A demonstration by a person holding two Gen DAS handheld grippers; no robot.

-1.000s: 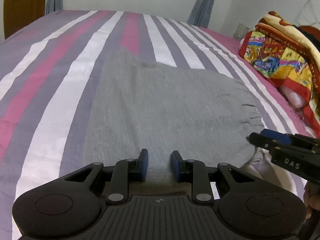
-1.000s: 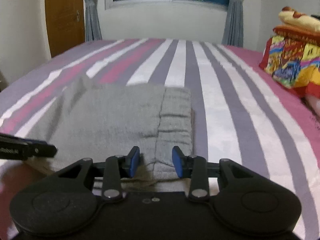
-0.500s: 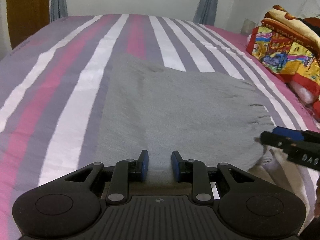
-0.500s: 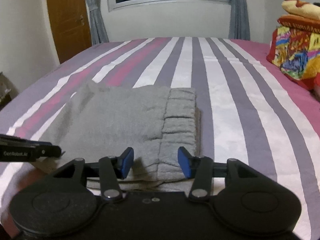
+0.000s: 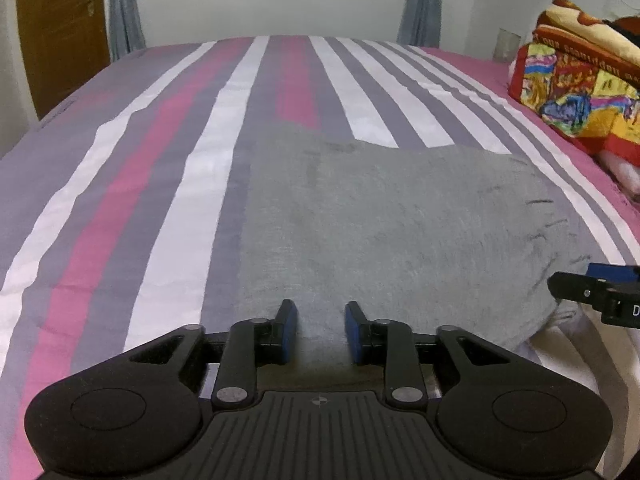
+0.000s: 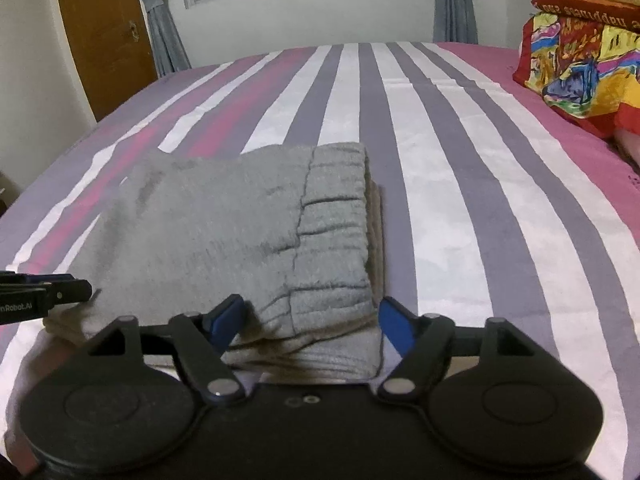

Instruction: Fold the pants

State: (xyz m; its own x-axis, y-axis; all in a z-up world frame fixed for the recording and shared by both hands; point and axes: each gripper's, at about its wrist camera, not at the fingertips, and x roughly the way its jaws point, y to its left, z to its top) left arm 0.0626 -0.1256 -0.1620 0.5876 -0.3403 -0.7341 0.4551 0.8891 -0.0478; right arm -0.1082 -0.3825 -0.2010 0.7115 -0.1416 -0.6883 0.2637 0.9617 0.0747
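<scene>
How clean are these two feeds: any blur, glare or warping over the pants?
Left wrist view: pants are soft and grainy, and the fisheye bows the bed stripes. Right wrist view: sharper, waistband ribbing is readable, with shadow under the near edge. Neither view shows glare.

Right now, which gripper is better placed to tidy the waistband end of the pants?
Right. The right gripper has just been opening, with the waistband of the pants lying between its pads. The left gripper sits at the plain side, away from it.

Dim, warm indoor light; soft focus, fisheye-bent edges, dark corners.
</scene>
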